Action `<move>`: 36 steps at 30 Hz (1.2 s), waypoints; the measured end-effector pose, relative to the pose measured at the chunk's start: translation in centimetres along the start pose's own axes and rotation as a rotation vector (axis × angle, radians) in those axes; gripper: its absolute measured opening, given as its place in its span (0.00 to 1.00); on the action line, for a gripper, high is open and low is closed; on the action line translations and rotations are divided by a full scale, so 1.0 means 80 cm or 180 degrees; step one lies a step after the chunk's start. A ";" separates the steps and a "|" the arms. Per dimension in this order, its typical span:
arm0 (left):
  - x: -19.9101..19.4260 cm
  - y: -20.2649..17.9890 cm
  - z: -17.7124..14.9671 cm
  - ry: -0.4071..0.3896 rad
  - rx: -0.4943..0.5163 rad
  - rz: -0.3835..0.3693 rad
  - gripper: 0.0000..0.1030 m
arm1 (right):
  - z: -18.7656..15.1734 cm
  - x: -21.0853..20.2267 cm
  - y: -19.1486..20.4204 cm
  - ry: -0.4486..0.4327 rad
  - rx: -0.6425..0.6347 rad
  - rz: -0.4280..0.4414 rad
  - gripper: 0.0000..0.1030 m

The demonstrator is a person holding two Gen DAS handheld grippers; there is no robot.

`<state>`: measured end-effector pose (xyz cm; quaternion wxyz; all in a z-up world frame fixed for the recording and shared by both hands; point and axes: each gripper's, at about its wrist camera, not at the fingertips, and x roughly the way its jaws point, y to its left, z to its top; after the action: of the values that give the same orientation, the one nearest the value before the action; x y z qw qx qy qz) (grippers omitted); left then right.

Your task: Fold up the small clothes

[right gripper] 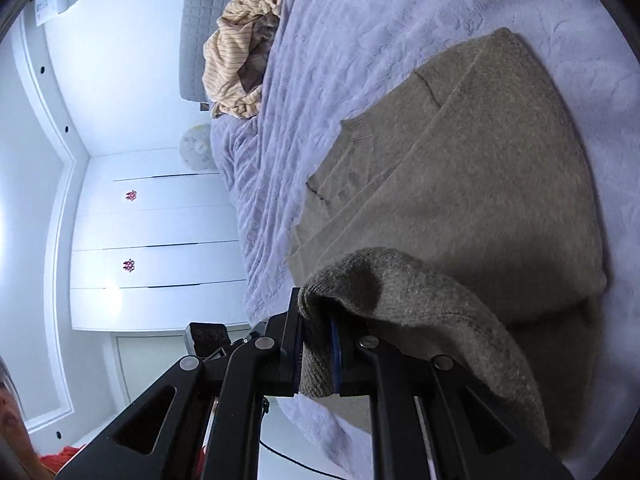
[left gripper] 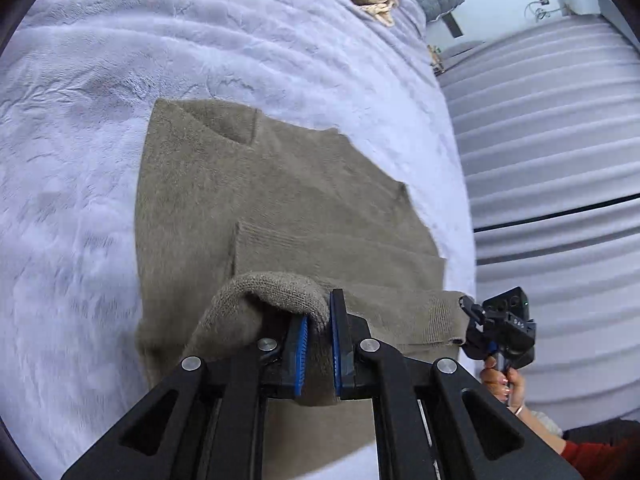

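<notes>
Two grippers are clamped on one olive knit sweater (left gripper: 248,200) spread mid-frame on a lilac blanket (left gripper: 80,120): left gripper (left gripper: 320,336) and right gripper (right gripper: 316,348) each pinch a lifted edge. A striped cloth heap (right gripper: 240,52) is seen upper left.

A: Where was there room?
B: The fluffy lilac bedspread (left gripper: 100,128) lay bare left of and beyond the olive knitted sweater (left gripper: 248,200).
A: Obstacles?
B: 1 crumpled beige striped cloth pile (right gripper: 240,60) near the grey quilted headboard (right gripper: 208,8).
</notes>
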<state>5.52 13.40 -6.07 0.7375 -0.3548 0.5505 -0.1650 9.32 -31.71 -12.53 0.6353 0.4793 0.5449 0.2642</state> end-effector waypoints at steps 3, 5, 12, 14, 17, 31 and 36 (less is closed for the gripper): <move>0.025 0.016 -0.006 0.0041 0.0060 0.0057 0.09 | 0.021 0.015 -0.025 -0.0028 0.0086 -0.0065 0.14; 0.037 0.026 -0.006 0.0060 0.0030 0.0064 0.09 | 0.028 0.022 -0.040 -0.0031 0.0120 -0.0107 0.15; 0.042 0.037 -0.010 0.0147 -0.0169 -0.0034 0.10 | 0.011 0.016 -0.053 -0.0116 0.0326 0.0076 0.46; 0.040 0.035 -0.010 0.0117 -0.0111 -0.0037 0.10 | 0.003 0.015 -0.040 -0.0111 0.0191 -0.0029 0.47; 0.036 0.026 -0.004 -0.0052 -0.0136 -0.0224 0.10 | -0.001 0.020 -0.026 -0.0065 0.0041 -0.0112 0.09; 0.032 0.040 0.054 -0.0226 -0.0373 0.0218 0.14 | 0.090 0.035 -0.042 -0.0554 0.0702 0.0113 0.22; -0.017 0.001 0.039 -0.0553 0.0173 0.0597 0.77 | 0.095 0.016 -0.006 -0.0651 0.0335 0.0108 0.59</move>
<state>7.92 15.38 -4.77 0.8039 -0.2946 0.5107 -0.0788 16.72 -33.25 -13.88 0.6569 0.5456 0.4822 0.1957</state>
